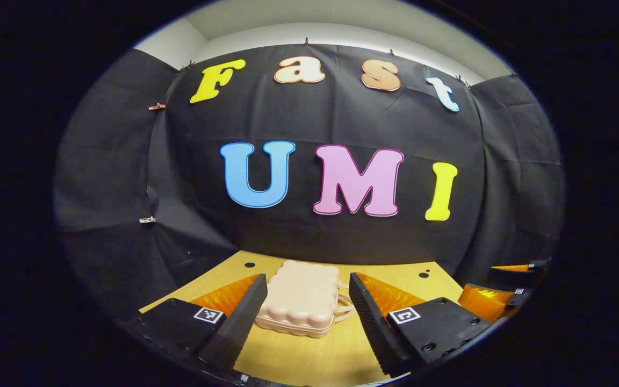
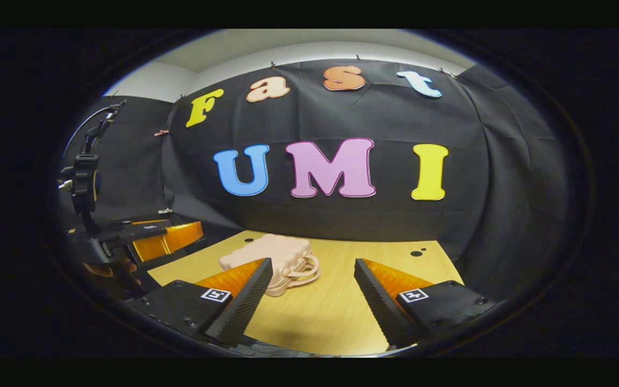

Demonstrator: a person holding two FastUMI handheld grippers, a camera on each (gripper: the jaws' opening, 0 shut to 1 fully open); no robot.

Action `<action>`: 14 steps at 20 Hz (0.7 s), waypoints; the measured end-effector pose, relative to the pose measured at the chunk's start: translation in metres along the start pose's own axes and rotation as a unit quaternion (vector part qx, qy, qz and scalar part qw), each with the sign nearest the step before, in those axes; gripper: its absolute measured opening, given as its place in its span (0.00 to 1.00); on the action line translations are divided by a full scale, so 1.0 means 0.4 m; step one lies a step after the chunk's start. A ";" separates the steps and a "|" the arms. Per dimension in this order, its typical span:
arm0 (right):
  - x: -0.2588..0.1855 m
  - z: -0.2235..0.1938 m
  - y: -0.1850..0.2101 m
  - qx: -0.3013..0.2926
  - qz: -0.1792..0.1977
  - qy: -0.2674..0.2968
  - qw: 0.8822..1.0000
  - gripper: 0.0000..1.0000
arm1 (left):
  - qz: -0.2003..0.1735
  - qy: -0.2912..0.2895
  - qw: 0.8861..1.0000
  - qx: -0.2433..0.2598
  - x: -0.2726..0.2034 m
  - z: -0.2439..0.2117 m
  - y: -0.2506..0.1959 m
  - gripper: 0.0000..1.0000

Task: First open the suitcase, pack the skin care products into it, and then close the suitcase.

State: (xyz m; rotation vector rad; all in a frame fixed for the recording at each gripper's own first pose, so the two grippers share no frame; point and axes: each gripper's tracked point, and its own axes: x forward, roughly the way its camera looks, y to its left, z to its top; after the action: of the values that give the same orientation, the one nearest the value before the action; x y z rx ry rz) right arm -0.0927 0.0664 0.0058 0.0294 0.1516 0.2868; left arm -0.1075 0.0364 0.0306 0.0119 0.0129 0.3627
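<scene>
Both grippers, left gripper [image 1: 303,317] and right gripper [image 2: 314,301], hang wide apart and empty above the table [image 2: 342,306]; the suitcase [image 1: 301,298] seems closed.

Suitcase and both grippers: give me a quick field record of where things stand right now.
suitcase: pink, closed, lying flat on the wooden table, handle toward the right gripper's side
left gripper: open, fingers either side of the suitcase in its view, no contact visible
right gripper: open, holding nothing, suitcase ahead and to its left
task stage: suitcase not yet opened
</scene>
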 end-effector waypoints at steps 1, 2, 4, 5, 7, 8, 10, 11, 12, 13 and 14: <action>0.001 0.002 0.001 -0.001 -0.001 -0.001 1.000 0.97 | -0.002 0.004 1.000 -0.002 0.003 -0.002 0.000 0.96; 0.001 0.004 0.002 -0.001 -0.002 -0.001 1.000 0.97 | -0.003 0.007 1.000 -0.006 0.006 -0.007 0.000 0.96; 0.010 0.001 -0.007 -0.002 -0.012 0.000 1.000 0.97 | -0.012 0.008 1.000 -0.011 0.011 -0.006 -0.004 0.96; 0.013 0.000 -0.014 -0.002 -0.019 0.001 1.000 0.97 | -0.015 0.007 1.000 -0.007 0.012 -0.008 0.001 0.96; 0.018 0.002 -0.031 0.000 -0.033 0.002 0.999 0.97 | -0.020 0.003 1.000 0.011 0.015 -0.006 0.004 0.96; 0.018 -0.001 -0.038 0.002 -0.040 0.002 0.999 0.97 | -0.022 0.000 1.000 0.019 0.017 -0.004 0.006 0.96; 0.024 -0.008 -0.048 0.007 -0.052 0.005 0.999 0.97 | -0.030 -0.005 0.999 0.029 0.014 0.002 0.008 0.96; 0.025 -0.011 -0.051 0.006 -0.058 0.007 0.998 0.97 | -0.030 -0.007 0.999 0.032 0.014 0.004 0.015 0.96; 0.027 -0.010 -0.052 0.005 -0.063 0.008 0.998 0.97 | -0.028 -0.013 0.999 0.033 0.017 0.013 0.023 0.96; 0.030 -0.008 -0.049 0.004 -0.067 0.008 0.998 0.97 | -0.031 -0.019 0.999 0.032 0.016 0.020 0.024 0.96; 0.034 -0.009 -0.044 0.003 -0.069 0.007 0.998 0.97 | -0.035 -0.022 0.999 0.032 0.019 0.023 0.024 0.96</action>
State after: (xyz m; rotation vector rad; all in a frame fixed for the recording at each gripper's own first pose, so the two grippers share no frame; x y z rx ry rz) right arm -0.0754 0.0536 -0.0004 0.0235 0.1682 0.1494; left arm -0.1035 0.0478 0.0400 0.0835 -0.0184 0.2912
